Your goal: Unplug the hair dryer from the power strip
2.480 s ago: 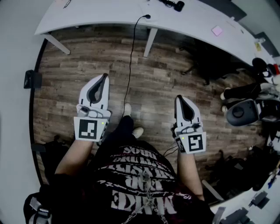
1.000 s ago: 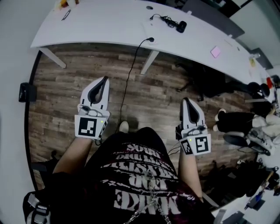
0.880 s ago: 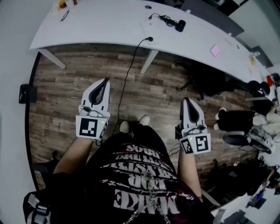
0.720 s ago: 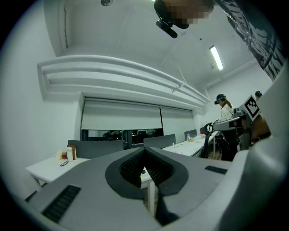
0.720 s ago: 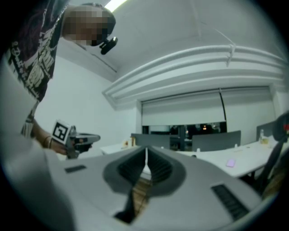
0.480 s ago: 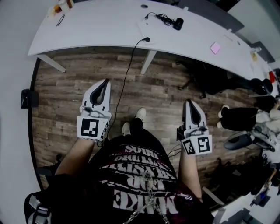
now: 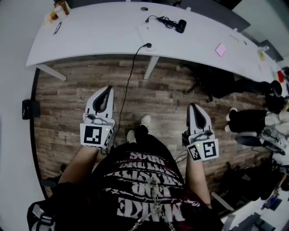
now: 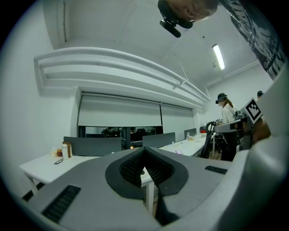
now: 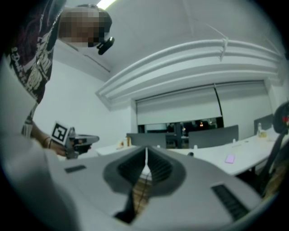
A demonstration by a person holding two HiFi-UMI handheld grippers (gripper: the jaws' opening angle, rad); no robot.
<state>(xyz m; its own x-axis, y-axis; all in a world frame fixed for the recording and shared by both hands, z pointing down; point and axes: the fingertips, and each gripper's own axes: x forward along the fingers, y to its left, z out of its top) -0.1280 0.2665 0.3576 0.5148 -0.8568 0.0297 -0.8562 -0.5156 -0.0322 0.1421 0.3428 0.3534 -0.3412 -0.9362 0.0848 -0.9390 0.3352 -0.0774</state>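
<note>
Standing on the wood-plank floor (image 7: pixel 67 90) short of a long, curved white desk (image 7: pixel 99 31), a person in a black printed shirt (image 7: pixel 144 180) holds a gripper in each hand, both aimed toward the desk. At the far left, a small black box (image 7: pixel 28 109) sits at the floor's edge. On the desk's left end stand a few small containers (image 7: pixel 61 6), with a pair of glasses (image 7: pixel 57 28) just nearer the front edge.

The left gripper (image 7: pixel 108 89) hangs over the floor, well apart from the desk. Its own view shows the ribbed pads meeting at the tips, with nothing between them.

A thin black cable (image 7: pixel 128 85) runs from the floor beside that gripper up over the desk's front edge, ending at the near end of a flat white power strip (image 7: pixel 146 32). Just beyond the strip, toward the desk's back edge, lies the black hair dryer (image 7: pixel 180 26), its cord (image 7: pixel 159 20) looped to its left and reaching toward the strip. Whether the plug is seated cannot be told from here. The person's white shoes (image 7: pixel 145 119) show between the two grippers.

Farther right on the desk lies a small pink item (image 7: pixel 221 49). The right gripper (image 7: pixel 191 106) is also over the floor, its jaws pressed together and empty. Past it, at the right edge, another person's legs (image 7: pixel 251 121) show beside office chairs.
</note>
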